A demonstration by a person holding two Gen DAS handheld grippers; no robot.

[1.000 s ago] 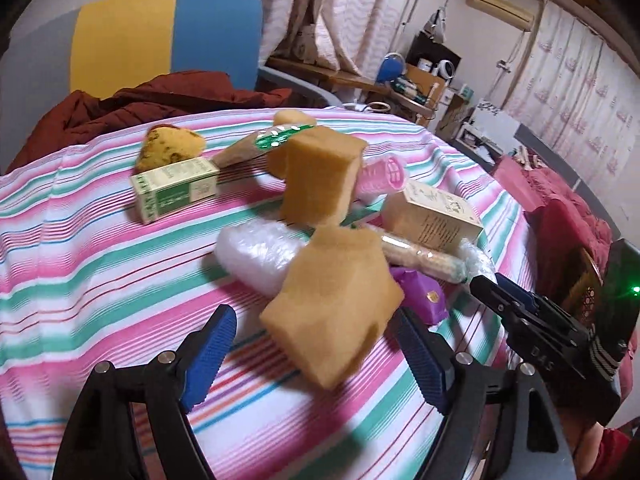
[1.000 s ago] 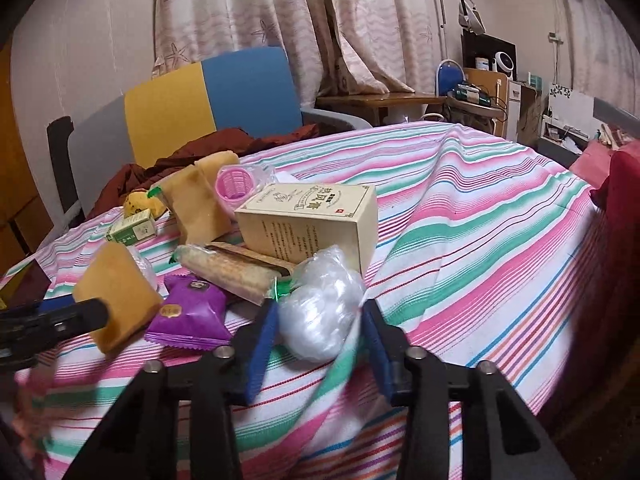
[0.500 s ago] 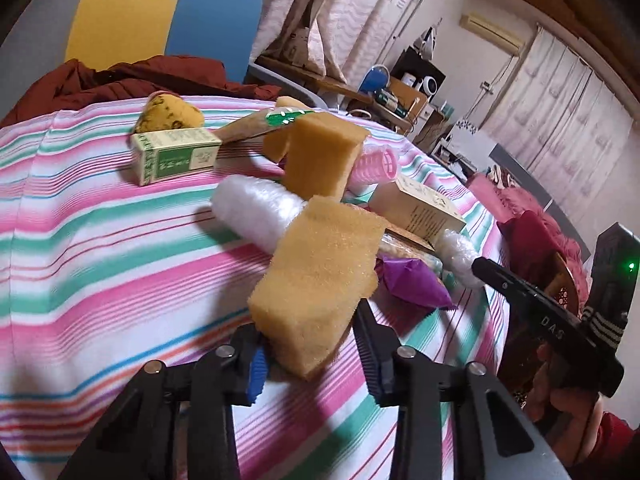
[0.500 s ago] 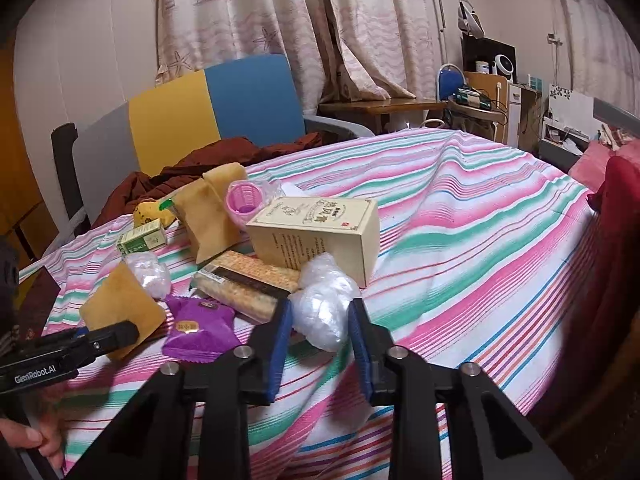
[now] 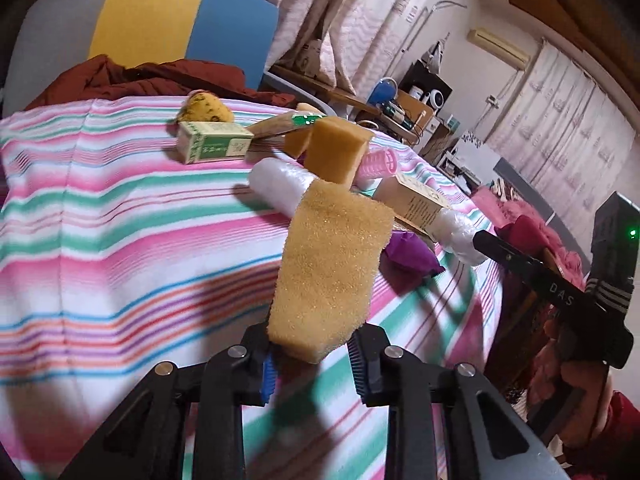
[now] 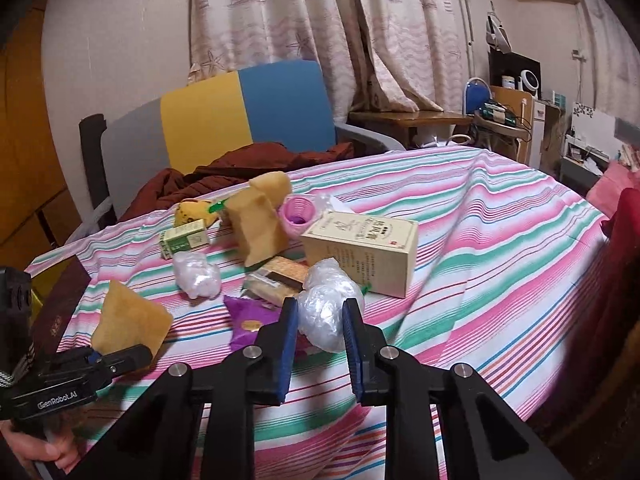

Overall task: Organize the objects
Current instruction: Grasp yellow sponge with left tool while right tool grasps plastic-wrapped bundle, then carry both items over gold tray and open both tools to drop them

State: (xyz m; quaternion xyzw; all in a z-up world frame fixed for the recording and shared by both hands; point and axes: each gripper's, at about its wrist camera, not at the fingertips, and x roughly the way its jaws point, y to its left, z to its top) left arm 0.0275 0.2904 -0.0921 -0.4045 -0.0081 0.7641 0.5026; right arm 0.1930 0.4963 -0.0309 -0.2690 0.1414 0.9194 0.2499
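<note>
My left gripper (image 5: pixel 312 364) is shut on a yellow-brown sponge (image 5: pixel 332 268) and holds it above the striped tablecloth (image 5: pixel 120 240); the sponge also shows in the right wrist view (image 6: pixel 128 320). My right gripper (image 6: pixel 318 344) is shut on a crumpled clear plastic bag (image 6: pixel 328 300), lifted just above the cloth. Behind lie a beige box (image 6: pixel 360 248), a purple snack packet (image 6: pixel 252 320), a cracker pack (image 6: pixel 276 280), a second plastic bag (image 6: pixel 196 276), an upright sponge (image 6: pixel 256 228), a pink curler (image 6: pixel 298 216) and a green box (image 6: pixel 184 240).
A yellow-and-blue chair (image 6: pixel 248 112) with a dark red garment (image 6: pixel 240 168) stands behind the table. A dark brown box (image 6: pixel 60 304) lies at the table's left edge. A wooden side table (image 6: pixel 408 120) and shelves stand at the back right.
Both grippers have closed and lifted. The left one took hold of the sponge and raised it. The right one closed on the plastic bag and raised it off the cloth.
</note>
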